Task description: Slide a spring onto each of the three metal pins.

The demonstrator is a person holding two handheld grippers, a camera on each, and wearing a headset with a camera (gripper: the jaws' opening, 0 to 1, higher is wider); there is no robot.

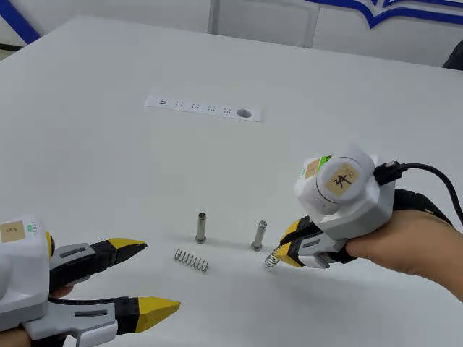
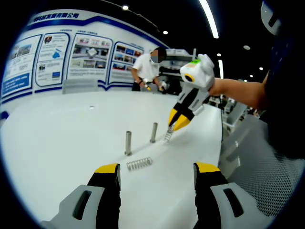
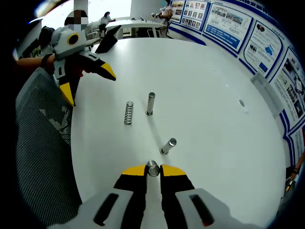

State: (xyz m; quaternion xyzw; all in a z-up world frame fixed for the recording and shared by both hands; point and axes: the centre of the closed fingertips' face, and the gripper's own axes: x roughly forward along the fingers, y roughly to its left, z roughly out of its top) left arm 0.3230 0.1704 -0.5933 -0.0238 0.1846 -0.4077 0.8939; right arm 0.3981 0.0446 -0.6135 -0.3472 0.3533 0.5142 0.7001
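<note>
1. Head view: the right gripper (image 1: 283, 249) pinches a spring (image 1: 272, 258) just beside the right pin (image 1: 259, 236), toward the table's (image 1: 108, 87) near edge.
2. The left pin (image 1: 201, 227) stands upright, and a loose spring (image 1: 191, 260) lies flat near it on the near-edge side.
3. The left gripper (image 1: 160, 278) hovers closer to the near edge, jaws spread, holding nothing.

Pins: two counted, first pin (image 1: 201, 227) and second pin (image 1: 259, 236) beside it. Springs: two, loose spring (image 1: 191, 260) lying on table (image 1: 87, 87), held spring (image 1: 272, 257) between jaws of right gripper (image 1: 282, 249). Grippers: two, left gripper (image 1: 160, 278) being other one. Table: one. Power strip (image 1: 204, 108): one, at far side. Person (image 2: 145, 67) at back of hall, left gripper view: one. Wall posters (image 2: 86, 55) behind that person: several, exact number unclear.
</note>
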